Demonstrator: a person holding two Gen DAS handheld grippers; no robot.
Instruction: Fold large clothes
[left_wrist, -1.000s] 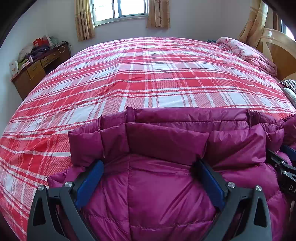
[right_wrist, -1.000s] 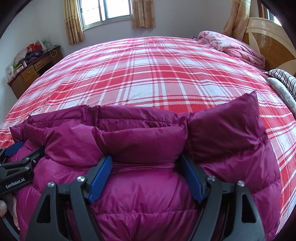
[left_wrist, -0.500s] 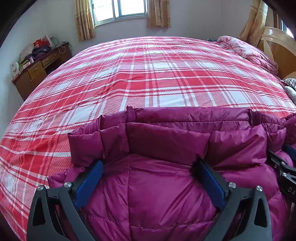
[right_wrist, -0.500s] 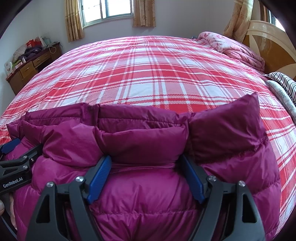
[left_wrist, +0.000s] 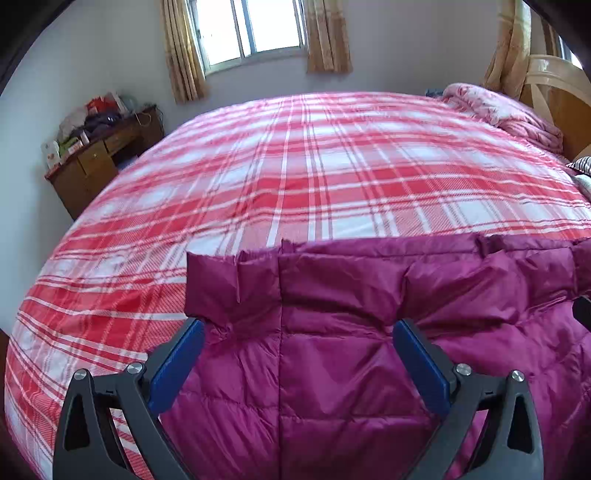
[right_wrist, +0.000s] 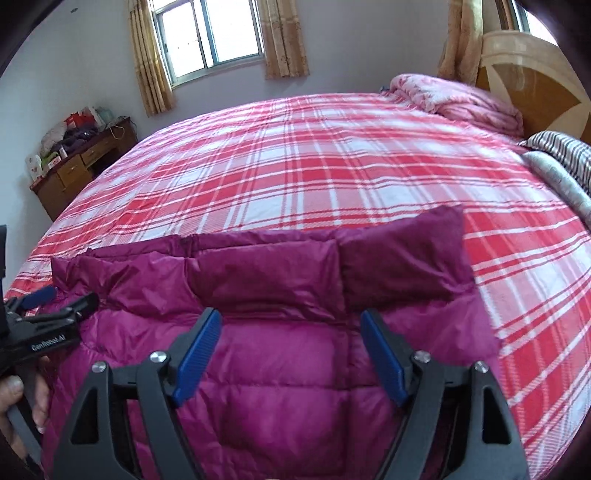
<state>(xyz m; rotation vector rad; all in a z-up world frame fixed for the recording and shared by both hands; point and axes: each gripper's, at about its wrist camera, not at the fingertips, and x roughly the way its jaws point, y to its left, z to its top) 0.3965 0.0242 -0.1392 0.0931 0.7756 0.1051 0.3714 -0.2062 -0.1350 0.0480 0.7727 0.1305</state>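
Observation:
A magenta quilted down jacket (left_wrist: 332, 369) lies on the near part of the red plaid bed (left_wrist: 295, 166); it also shows in the right wrist view (right_wrist: 277, 369). My left gripper (left_wrist: 295, 328) is open, jaws wide apart, over the jacket's left part just behind its folded far edge. My right gripper (right_wrist: 291, 314) is open over the jacket's right part, behind the same edge. The left gripper (right_wrist: 55, 306) shows at the left of the right wrist view, held by a hand.
A wooden desk (left_wrist: 99, 155) with clutter stands at the far left by the wall. A pink quilt (right_wrist: 461, 99) and striped bedding (right_wrist: 561, 155) lie by the headboard (right_wrist: 535, 66) at the far right. A curtained window (left_wrist: 251, 33) is on the far wall.
Both grippers have risen and pulled back slightly from the jacket. The jacket's far edge lies flatter and farther from the fingertips; the left gripper has shifted left.

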